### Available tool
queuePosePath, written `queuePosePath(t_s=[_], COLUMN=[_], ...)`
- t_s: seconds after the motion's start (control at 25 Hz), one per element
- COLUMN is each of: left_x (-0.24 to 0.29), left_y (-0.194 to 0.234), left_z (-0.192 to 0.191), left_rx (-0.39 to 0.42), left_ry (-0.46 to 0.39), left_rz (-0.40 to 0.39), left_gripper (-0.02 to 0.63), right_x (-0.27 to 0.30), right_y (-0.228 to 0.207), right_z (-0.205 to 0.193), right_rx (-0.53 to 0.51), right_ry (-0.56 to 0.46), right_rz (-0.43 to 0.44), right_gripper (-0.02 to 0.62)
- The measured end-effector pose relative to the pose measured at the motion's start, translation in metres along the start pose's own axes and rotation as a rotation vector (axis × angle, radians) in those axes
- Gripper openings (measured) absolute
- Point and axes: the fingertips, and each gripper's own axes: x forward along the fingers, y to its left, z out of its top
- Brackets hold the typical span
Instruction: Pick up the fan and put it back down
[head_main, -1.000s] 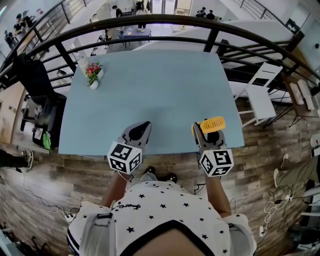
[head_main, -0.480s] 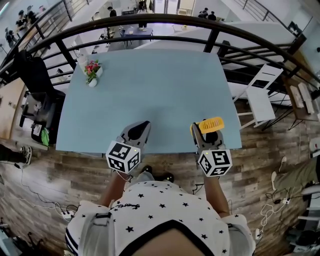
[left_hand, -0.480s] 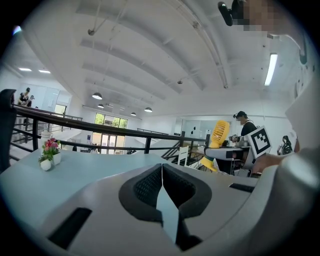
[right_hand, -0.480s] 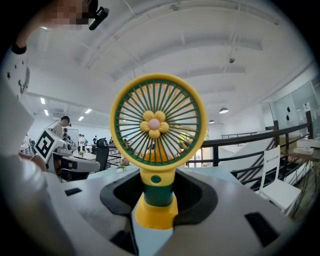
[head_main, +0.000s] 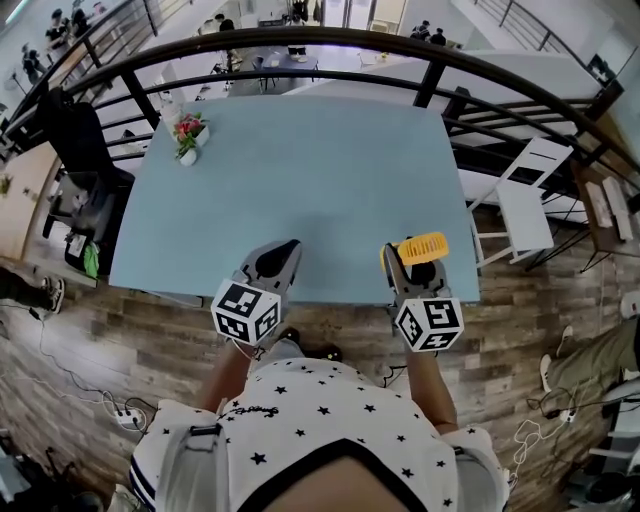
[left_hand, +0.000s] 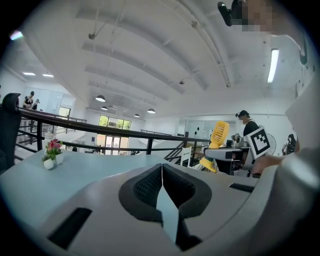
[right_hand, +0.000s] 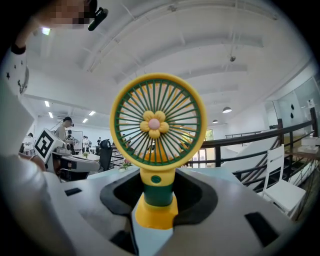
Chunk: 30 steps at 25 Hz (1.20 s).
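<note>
A yellow and green hand fan (right_hand: 158, 135) with a flower hub stands upright between my right gripper's (right_hand: 158, 192) pads, which are shut on its green neck just above the yellow base. In the head view the fan (head_main: 424, 246) shows over the front right edge of the light blue table (head_main: 300, 180), held by the right gripper (head_main: 412, 262). From the left gripper view the fan (left_hand: 218, 135) appears off to the right, tilted a little. I cannot tell whether its base touches the table. My left gripper (head_main: 287, 250) is over the front edge, its jaws (left_hand: 162, 167) shut on nothing.
A small pot of pink flowers (head_main: 188, 140) sits at the table's far left corner. A black railing (head_main: 300, 40) runs behind the table. A white chair (head_main: 525, 195) stands to the right and a black chair (head_main: 80, 170) to the left.
Both grippers keep their places at the table's front edge and the fan stays in the right one. Only the head view has shifted slightly.
</note>
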Motion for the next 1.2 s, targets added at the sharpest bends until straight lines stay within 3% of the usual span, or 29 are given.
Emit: queuePosePath(t_s=[0.56,1.2], left_x=[-0.016,-0.025], left_y=[-0.021,0.018], left_z=[-0.011,-0.01], left_rx=[0.007,-0.013], left_ry=[0.013,0.009], left_rz=[0.08,0.182], left_gripper=[0.029,0.029], right_x=[-0.006,0.054], right_y=[-0.002,0.009], right_z=[-0.01,-0.015], right_rx=[0.007,-0.013], right_ry=[-0.007,0.014], right_rz=[0.077,0.148], right_gripper=[0.172,0.172])
